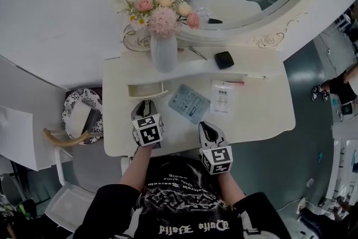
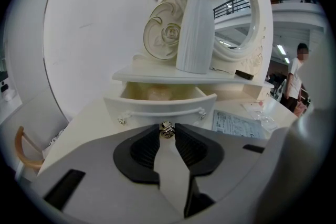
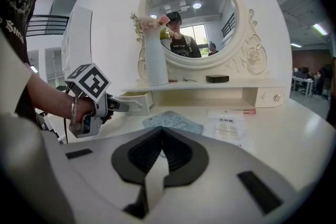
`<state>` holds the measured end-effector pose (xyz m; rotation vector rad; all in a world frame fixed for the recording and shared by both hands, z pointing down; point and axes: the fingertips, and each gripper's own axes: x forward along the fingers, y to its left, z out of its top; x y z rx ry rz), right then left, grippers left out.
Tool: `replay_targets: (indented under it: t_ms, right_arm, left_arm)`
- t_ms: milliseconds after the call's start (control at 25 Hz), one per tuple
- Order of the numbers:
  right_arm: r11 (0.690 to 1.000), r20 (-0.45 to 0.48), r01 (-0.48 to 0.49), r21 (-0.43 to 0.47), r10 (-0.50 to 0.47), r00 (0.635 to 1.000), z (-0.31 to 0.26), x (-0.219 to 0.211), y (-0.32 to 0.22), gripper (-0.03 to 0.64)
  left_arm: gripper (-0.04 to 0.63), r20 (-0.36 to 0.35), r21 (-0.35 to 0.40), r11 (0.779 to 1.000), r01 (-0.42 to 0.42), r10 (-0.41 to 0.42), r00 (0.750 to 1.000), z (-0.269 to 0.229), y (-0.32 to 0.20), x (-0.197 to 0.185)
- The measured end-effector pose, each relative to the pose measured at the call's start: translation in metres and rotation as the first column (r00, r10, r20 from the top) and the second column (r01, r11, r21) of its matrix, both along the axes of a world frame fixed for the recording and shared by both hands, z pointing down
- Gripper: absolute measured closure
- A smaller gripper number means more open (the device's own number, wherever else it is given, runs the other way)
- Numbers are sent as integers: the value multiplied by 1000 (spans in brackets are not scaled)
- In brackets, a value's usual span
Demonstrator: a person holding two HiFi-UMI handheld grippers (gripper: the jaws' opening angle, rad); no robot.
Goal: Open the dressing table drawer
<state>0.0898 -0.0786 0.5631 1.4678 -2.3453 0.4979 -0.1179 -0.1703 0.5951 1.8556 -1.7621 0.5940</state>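
Observation:
The small drawer (image 1: 146,90) under the white dressing table's shelf stands pulled out at the left; its front with a bar handle (image 2: 160,109) faces my left gripper. The inside shows pale. My left gripper (image 1: 146,106) sits just in front of the drawer, its tips pinched on a small silvery ring-like piece (image 2: 166,129). From the right gripper view the left gripper (image 3: 125,106) almost reaches the drawer front (image 3: 139,103). My right gripper (image 1: 208,130) hovers over the table's front edge, jaws together and empty (image 3: 161,152).
A white vase of flowers (image 1: 163,50) and a black case (image 1: 224,59) stand on the shelf below the oval mirror (image 3: 191,16). A blue-grey packet (image 1: 189,102) and a clear packet (image 1: 222,96) lie on the tabletop. A patterned box (image 1: 83,115) sits left of the table. A person (image 2: 295,78) stands off right.

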Motion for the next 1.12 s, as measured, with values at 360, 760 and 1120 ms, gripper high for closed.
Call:
replay_targets:
  t_ms: [360, 760, 1120]
  right_arm:
    - [1000, -2, 12, 0, -12, 1000, 0, -4, -2, 607]
    - [1000, 10, 12, 9, -12, 1000, -3, -3, -5, 606]
    - [1000, 18, 0, 13, -1, 1000, -4, -2, -4, 607]
  left_arm:
    - [492, 6, -2, 1000, 6, -6, 1000, -2, 4, 1]
    - [492, 11, 2, 1000, 8, -8, 1000, 0, 9, 2]
    - [492, 20, 0, 1000, 2, -2, 1000, 2, 11, 2]
